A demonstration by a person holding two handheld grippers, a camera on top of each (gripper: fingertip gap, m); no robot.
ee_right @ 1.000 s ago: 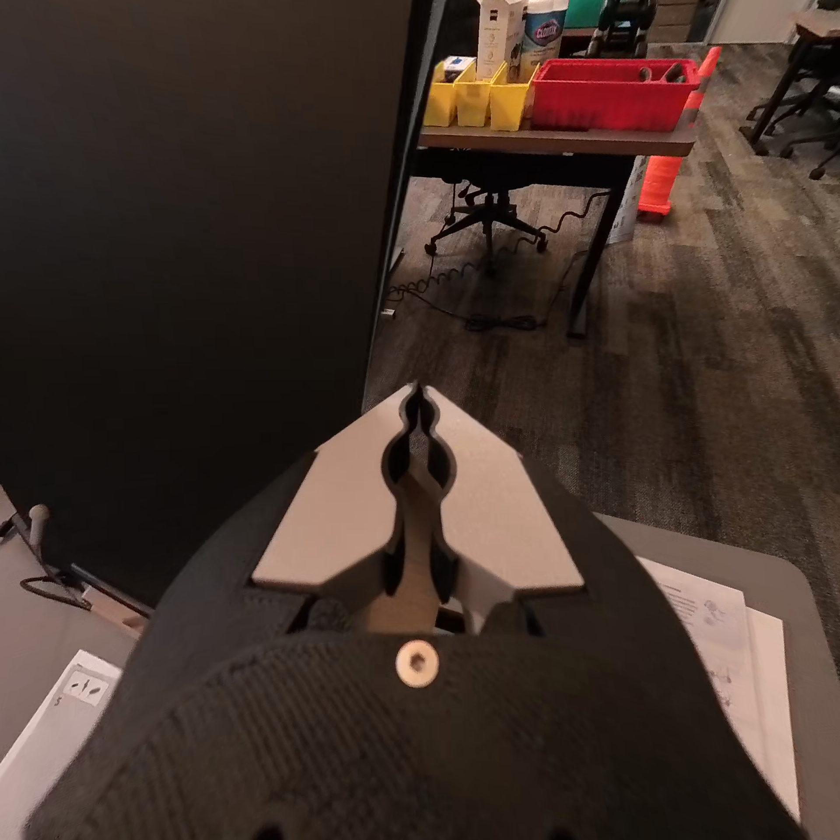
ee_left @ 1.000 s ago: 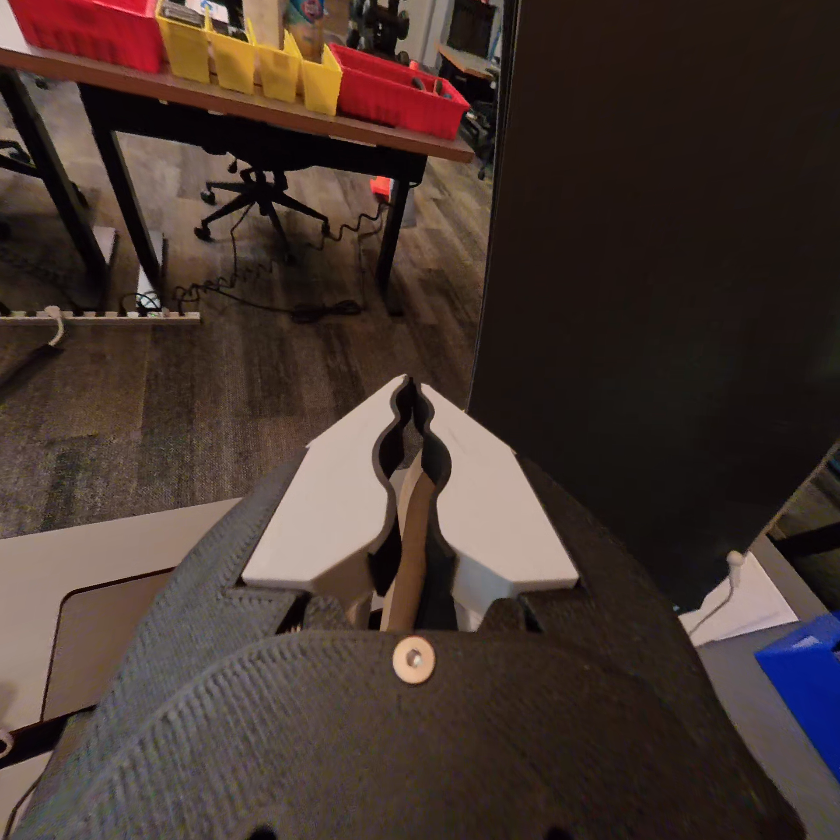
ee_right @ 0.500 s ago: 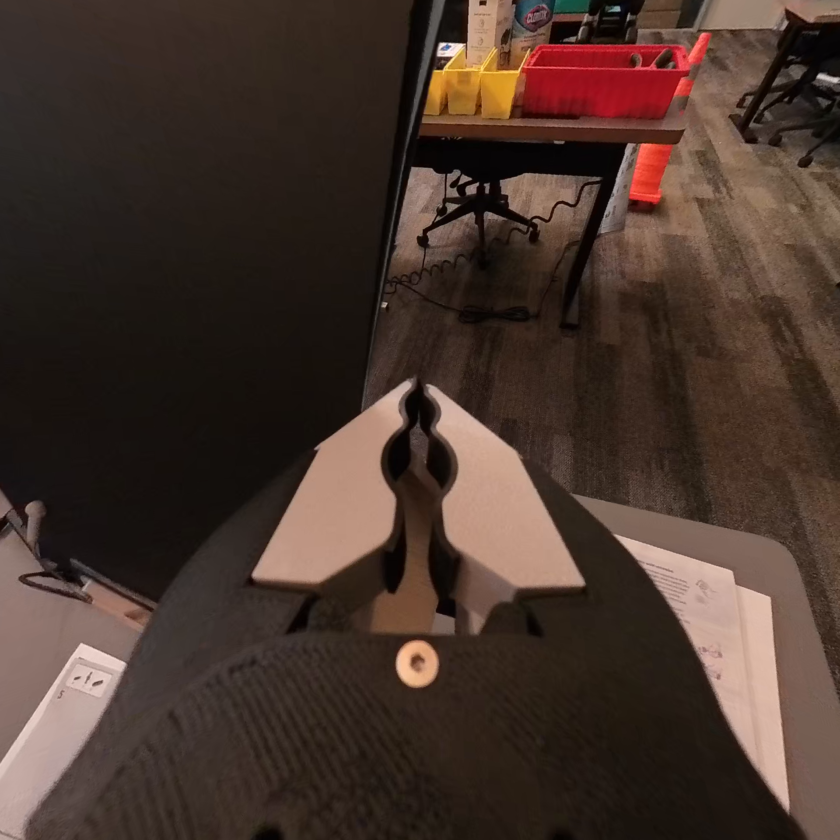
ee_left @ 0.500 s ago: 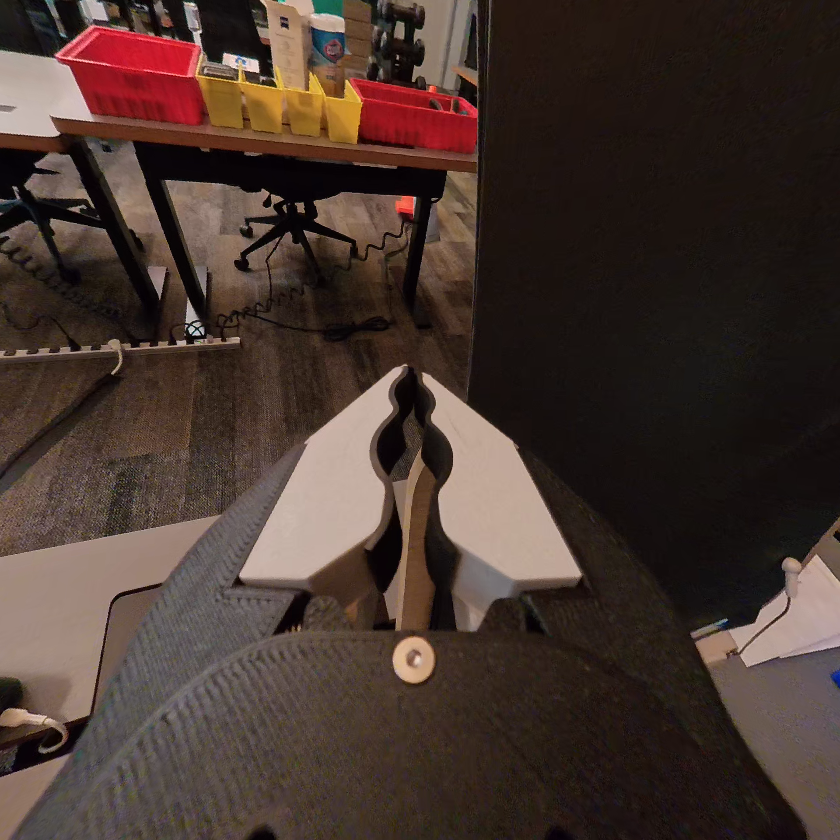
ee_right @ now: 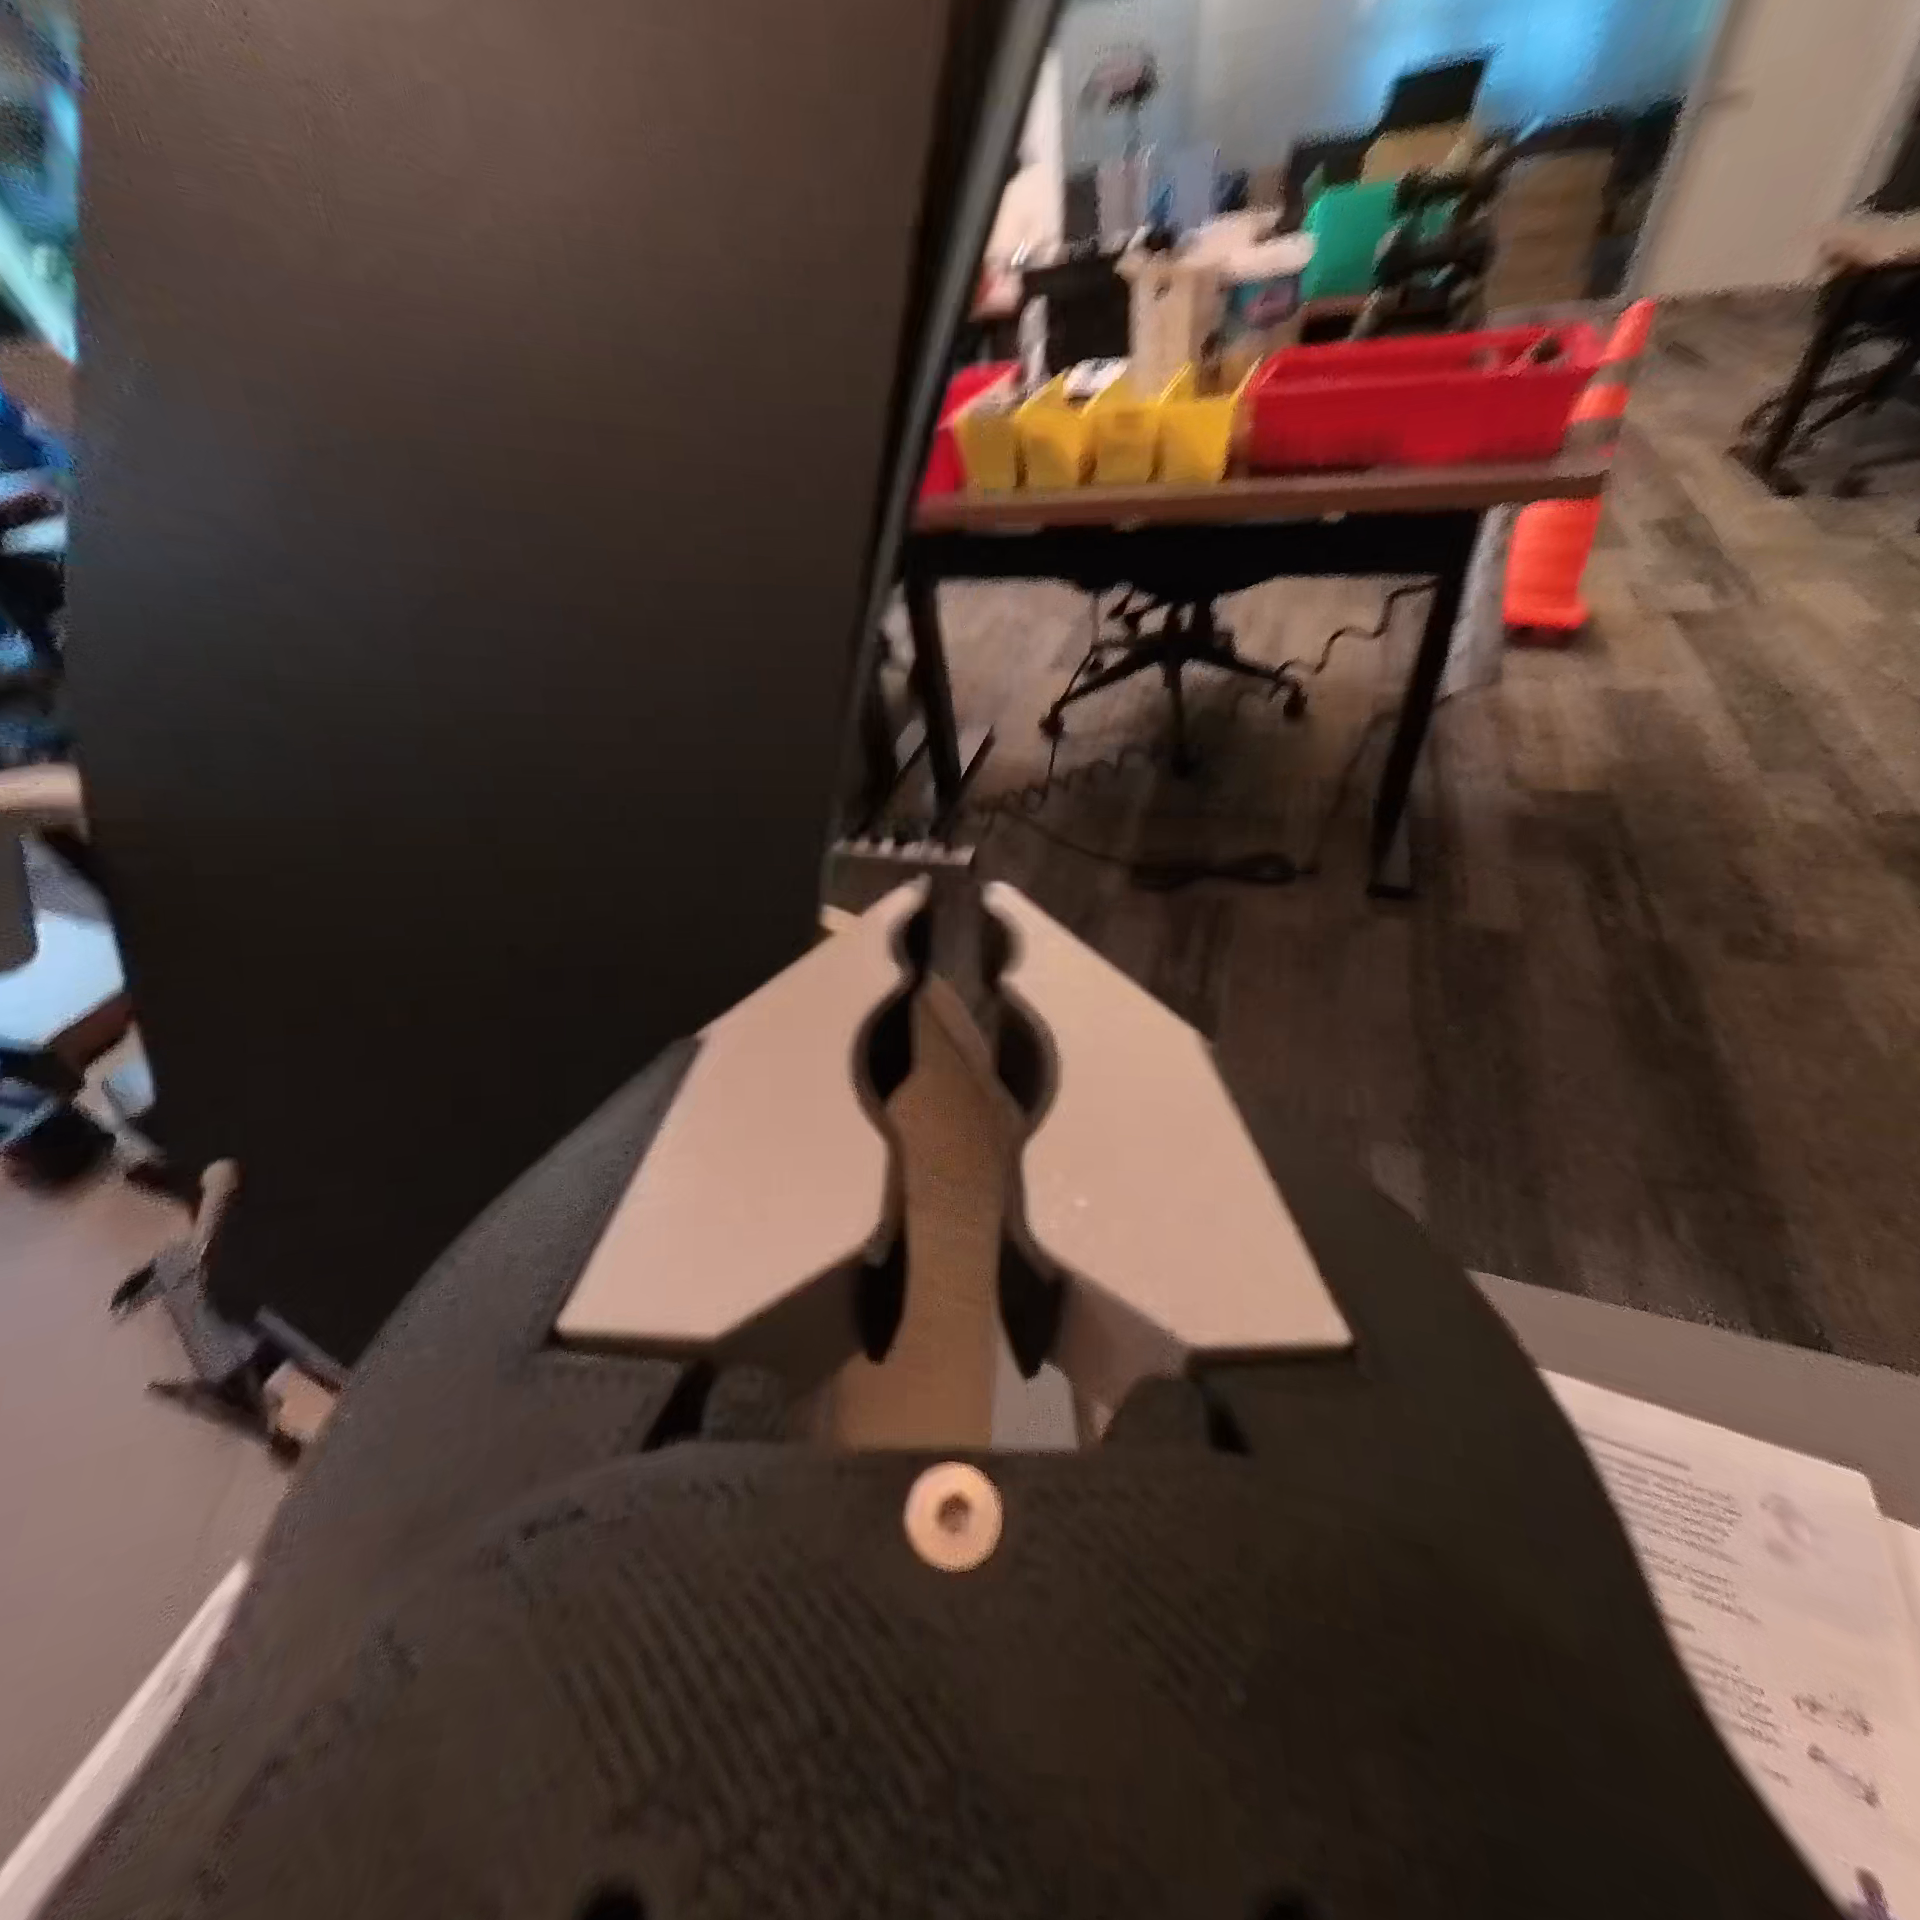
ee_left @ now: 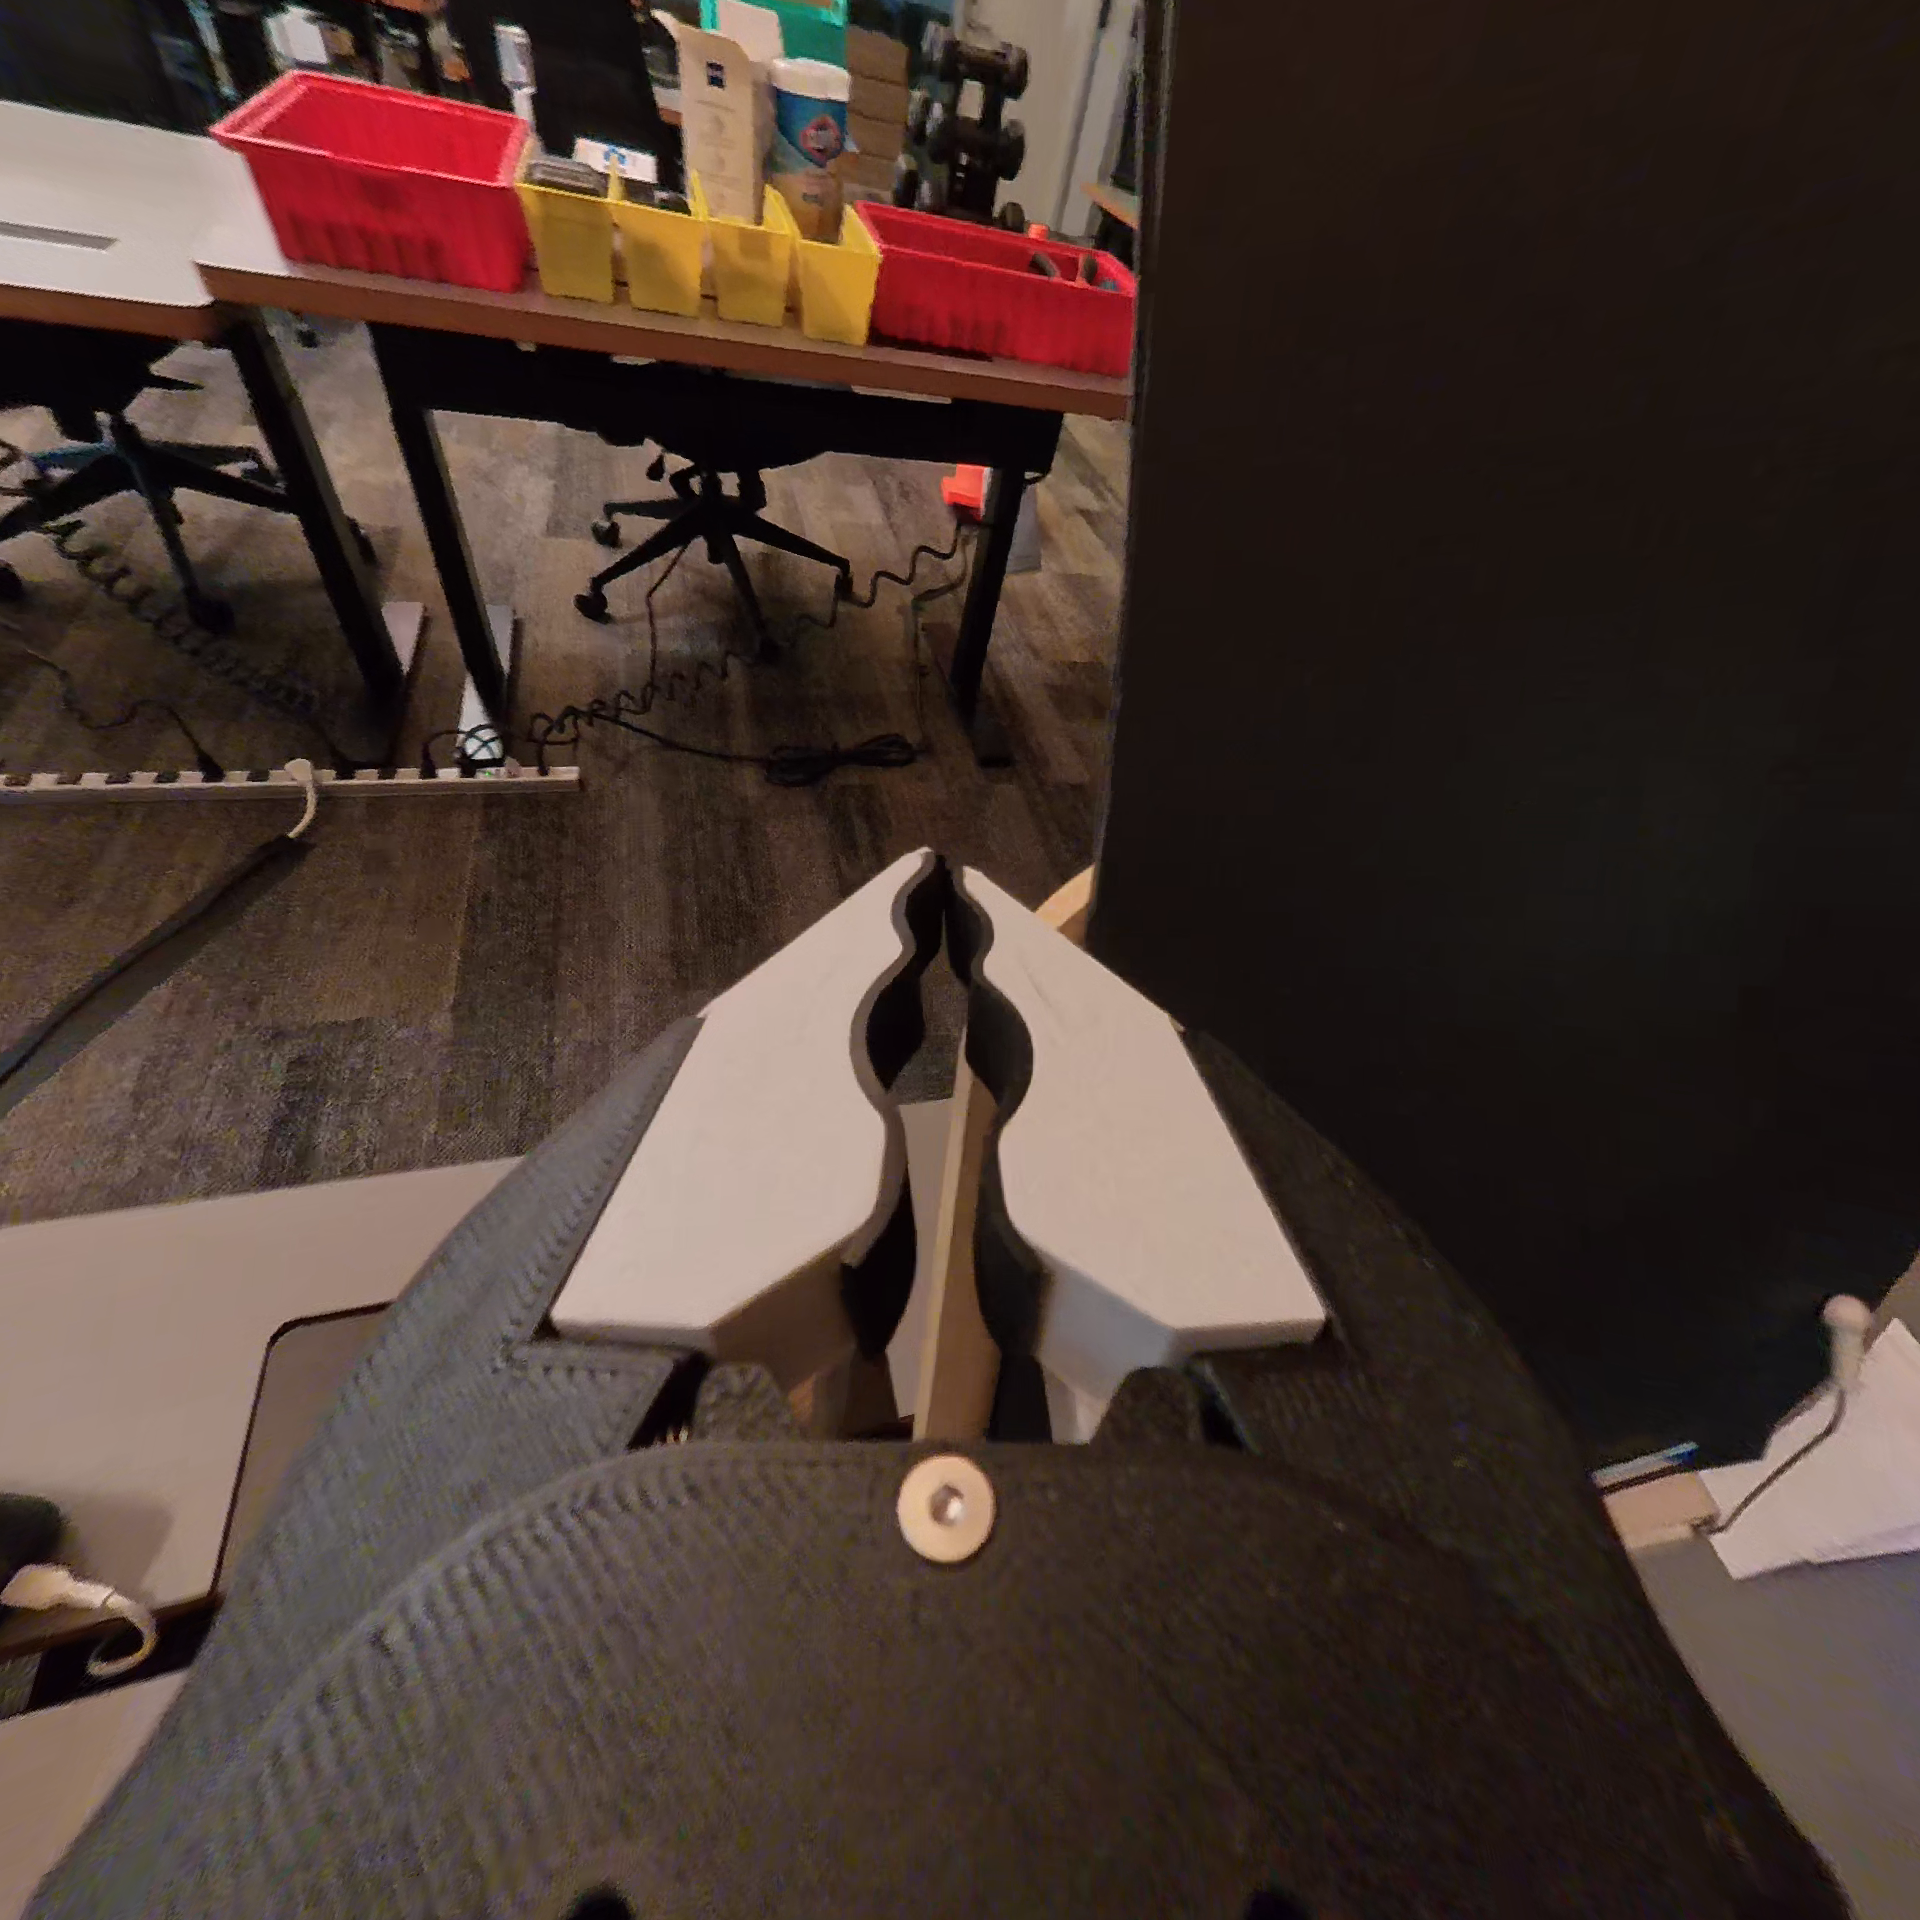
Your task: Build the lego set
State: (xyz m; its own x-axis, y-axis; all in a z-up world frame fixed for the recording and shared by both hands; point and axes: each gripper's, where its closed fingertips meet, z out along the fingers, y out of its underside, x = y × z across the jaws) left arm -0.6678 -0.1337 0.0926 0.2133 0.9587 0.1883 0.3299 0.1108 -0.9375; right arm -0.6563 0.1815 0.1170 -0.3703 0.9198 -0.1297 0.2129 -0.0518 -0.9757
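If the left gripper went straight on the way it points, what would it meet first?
Nothing close: the left gripper, jaws shut and empty, points past the black panel's edge, over open carpet. Probably the floor first, though depth is unclear.

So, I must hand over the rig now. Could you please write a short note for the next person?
Left gripper: jaws shut, empty, held above the near desk, facing the floor beside the black panel.
Right gripper: jaws a narrow gap apart, empty; this view is blurred.
Things: no lego pieces show in either view. Printed sheets lie on the desk, at the lower right of the right wrist view.
Done: nothing built that the views show.
Left: find the pieces, then probably the whole build.
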